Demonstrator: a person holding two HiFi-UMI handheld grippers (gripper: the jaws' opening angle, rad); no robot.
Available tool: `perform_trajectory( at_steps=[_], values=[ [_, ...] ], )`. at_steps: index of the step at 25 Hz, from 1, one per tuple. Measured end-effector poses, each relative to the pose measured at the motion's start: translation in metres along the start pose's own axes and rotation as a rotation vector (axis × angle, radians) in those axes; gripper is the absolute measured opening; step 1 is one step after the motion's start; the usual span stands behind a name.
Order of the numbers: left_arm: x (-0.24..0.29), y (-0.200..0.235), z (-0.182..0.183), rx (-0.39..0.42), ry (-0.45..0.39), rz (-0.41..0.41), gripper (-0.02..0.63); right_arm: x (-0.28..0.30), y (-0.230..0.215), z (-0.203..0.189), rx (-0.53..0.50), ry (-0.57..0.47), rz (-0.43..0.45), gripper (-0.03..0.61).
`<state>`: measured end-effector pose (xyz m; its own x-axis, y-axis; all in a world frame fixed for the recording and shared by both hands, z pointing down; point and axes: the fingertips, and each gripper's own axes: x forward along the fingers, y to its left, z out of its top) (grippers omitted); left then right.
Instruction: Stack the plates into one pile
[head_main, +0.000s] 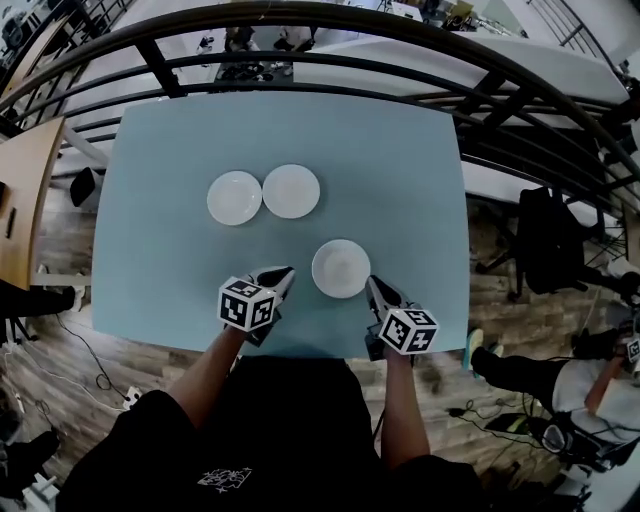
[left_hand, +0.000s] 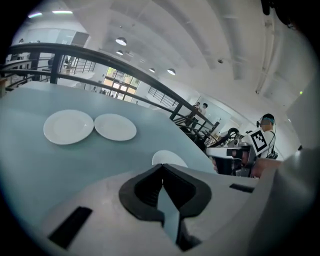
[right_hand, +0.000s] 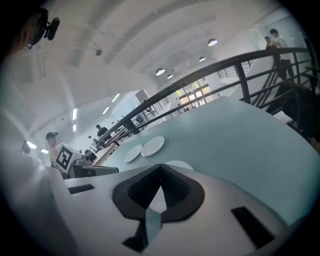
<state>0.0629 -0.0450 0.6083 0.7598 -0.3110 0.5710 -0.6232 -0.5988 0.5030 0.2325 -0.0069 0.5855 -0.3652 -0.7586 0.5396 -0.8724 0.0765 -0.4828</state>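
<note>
The pale blue table (head_main: 160, 250) carries three white plates, all lying flat and apart from one another, so no stacking is done and the whole pile is left to build. Two sit side by side toward the far end, the far left plate (head_main: 234, 197) just beside the far right plate (head_main: 291, 190). The near plate (head_main: 340, 268) lies alone, closer to the person and well apart from that pair.

The left gripper (head_main: 283, 275) sits just left of the near plate, the right gripper (head_main: 372, 284) just right of it. Both have their jaws pressed together, tips meeting, with nothing between them. Neither seems to touch the plate, though the head view leaves that unclear.
</note>
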Motion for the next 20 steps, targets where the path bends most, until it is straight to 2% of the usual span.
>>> perform_trajectory(
  at_steps=[5,8,10,14,16,18,20],
  values=[
    [0.032,0.004,-0.014,-0.067,0.088,0.024,0.009,0.014,-0.026,-0.016,0.13,0.077,0.023,0.008],
    [0.045,0.002,-0.023,-0.136,0.119,0.016,0.011,0.018,-0.037,-0.026,0.161,0.126,0.029,0.009],
    [0.054,-0.001,-0.029,-0.207,0.132,0.002,0.011,0.017,-0.047,-0.03,0.18,0.154,0.031,0.009],
    [0.068,-0.003,-0.031,-0.407,0.122,-0.056,0.011,0.019,-0.063,-0.035,0.27,0.186,0.066,0.009],
    [0.074,-0.003,-0.034,-0.479,0.122,-0.077,0.025,0.021,-0.068,-0.04,0.314,0.201,0.083,0.034],
    [0.079,-0.003,-0.037,-0.53,0.127,-0.09,0.054,0.022,-0.073,-0.044,0.343,0.219,0.089,0.106],
    [0.084,-0.004,-0.038,-0.567,0.128,-0.101,0.067,0.022,-0.077,-0.046,0.365,0.233,0.09,0.117]
  ],
)
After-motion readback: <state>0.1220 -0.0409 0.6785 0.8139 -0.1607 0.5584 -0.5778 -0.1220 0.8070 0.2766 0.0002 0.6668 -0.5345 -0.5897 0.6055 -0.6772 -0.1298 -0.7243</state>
